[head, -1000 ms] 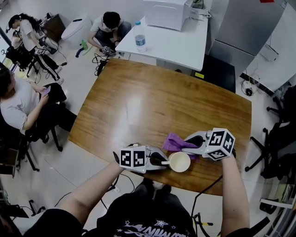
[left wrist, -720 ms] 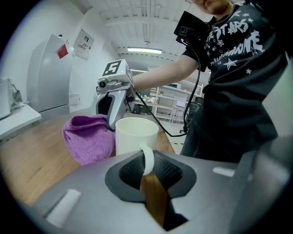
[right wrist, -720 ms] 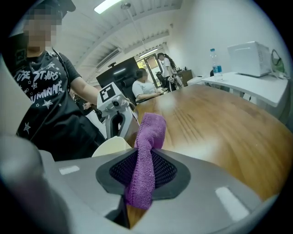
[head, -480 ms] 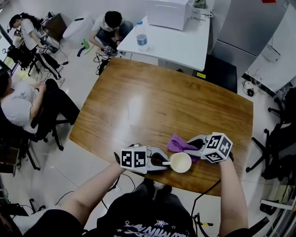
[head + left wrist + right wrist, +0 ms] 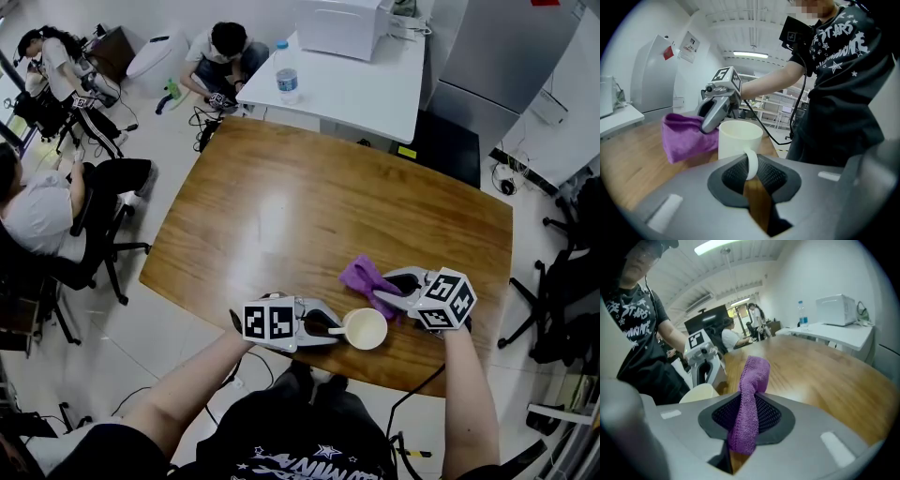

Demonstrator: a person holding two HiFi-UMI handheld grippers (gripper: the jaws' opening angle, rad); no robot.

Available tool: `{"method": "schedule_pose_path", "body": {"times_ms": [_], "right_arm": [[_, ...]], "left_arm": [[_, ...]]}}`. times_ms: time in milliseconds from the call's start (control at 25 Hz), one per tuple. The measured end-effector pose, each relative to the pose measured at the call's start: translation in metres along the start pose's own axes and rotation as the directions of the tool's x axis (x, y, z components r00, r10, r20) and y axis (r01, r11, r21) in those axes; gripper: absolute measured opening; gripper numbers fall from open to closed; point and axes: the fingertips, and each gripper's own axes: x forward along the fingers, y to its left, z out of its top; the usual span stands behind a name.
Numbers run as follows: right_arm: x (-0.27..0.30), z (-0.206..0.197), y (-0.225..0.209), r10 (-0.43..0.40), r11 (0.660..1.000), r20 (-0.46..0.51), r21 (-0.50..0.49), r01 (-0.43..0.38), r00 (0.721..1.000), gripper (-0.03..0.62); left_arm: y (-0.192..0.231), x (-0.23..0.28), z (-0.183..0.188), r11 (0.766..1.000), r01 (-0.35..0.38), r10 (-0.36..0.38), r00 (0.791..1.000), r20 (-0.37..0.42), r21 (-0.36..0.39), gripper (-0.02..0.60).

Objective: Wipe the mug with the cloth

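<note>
We held the mug (image 5: pixel 365 329) by its handle in the clamped left tool (image 5: pixel 325 325), steadying it near the front edge of the worktop (image 5: pixel 281 206). Our right tool (image 5: pixel 392 298) pinched the purple cloth (image 5: pixel 362 276) just beside the mug, likely ready for wiping. Bare worktop lay open beyond.

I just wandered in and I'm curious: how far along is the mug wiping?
Done: the left gripper has its jaws shut on the handle of the mug, which stands on the table, and the right gripper grips the purple cloth. In hand: the cloth is held right beside the mug. Left: the wiping itself; I cannot tell whether they touch yet.
</note>
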Motion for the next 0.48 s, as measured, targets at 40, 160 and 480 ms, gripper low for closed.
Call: {"method": "schedule_pose_path", "body": {"times_ms": [40, 160, 480], "right_arm": [[-0.003, 0.014, -0.003, -0.020, 1.000, 0.071, 0.025, 0.018, 0.997, 0.086], [-0.016, 0.055, -0.011, -0.088, 0.990, 0.300, 0.136, 0.049, 0.950, 0.086], [-0.001, 0.073, -0.003, -0.115, 0.974, 0.401, 0.225, 0.024, 0.909, 0.086]], "left_arm": [[0.000, -0.001, 0.000, 1.000, -0.001, 0.001, 1.000, 0.001, 0.000, 0.043], [-0.001, -0.001, -0.001, 1.000, -0.002, 0.002, 1.000, -0.002, 0.003, 0.043], [-0.001, 0.002, 0.000, 1.000, -0.004, 0.004, 1.000, -0.006, 0.006, 0.043]]}}
